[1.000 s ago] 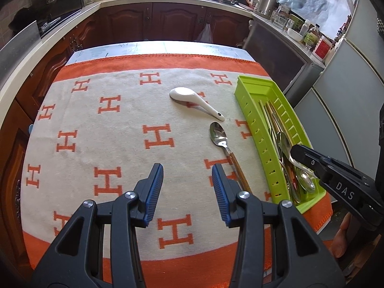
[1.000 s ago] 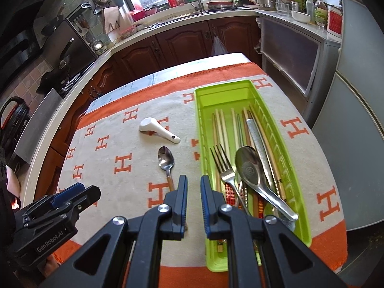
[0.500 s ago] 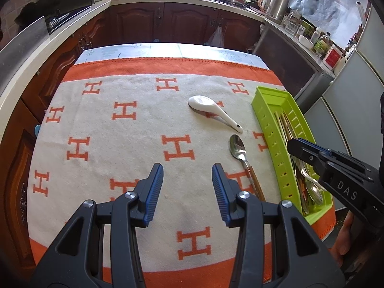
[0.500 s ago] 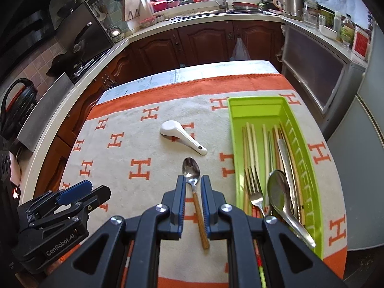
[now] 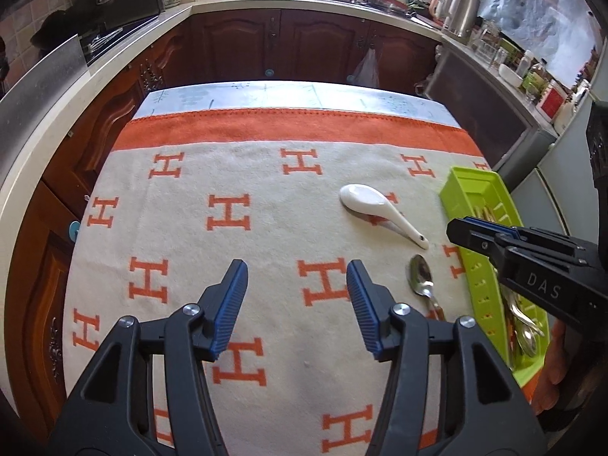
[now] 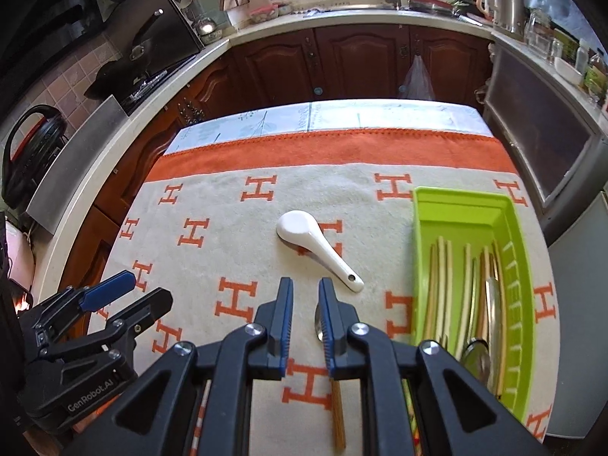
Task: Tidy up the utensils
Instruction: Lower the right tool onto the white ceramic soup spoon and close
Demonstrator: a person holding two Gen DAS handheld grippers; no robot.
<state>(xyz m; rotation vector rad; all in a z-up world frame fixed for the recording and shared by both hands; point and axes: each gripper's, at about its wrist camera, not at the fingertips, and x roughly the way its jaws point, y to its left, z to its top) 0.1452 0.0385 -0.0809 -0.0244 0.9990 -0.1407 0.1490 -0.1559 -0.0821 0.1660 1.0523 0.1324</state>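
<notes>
Now the right gripper, nearly closed and empty, has swung from above the green tray to over the metal spoon, likely next, while the left gripper gapes idle.

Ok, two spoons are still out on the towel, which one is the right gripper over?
The metal spoon with the wooden handle: the right gripper sits over its bowl. The white ceramic spoon lies farther ahead, clear of both grippers.
</notes>
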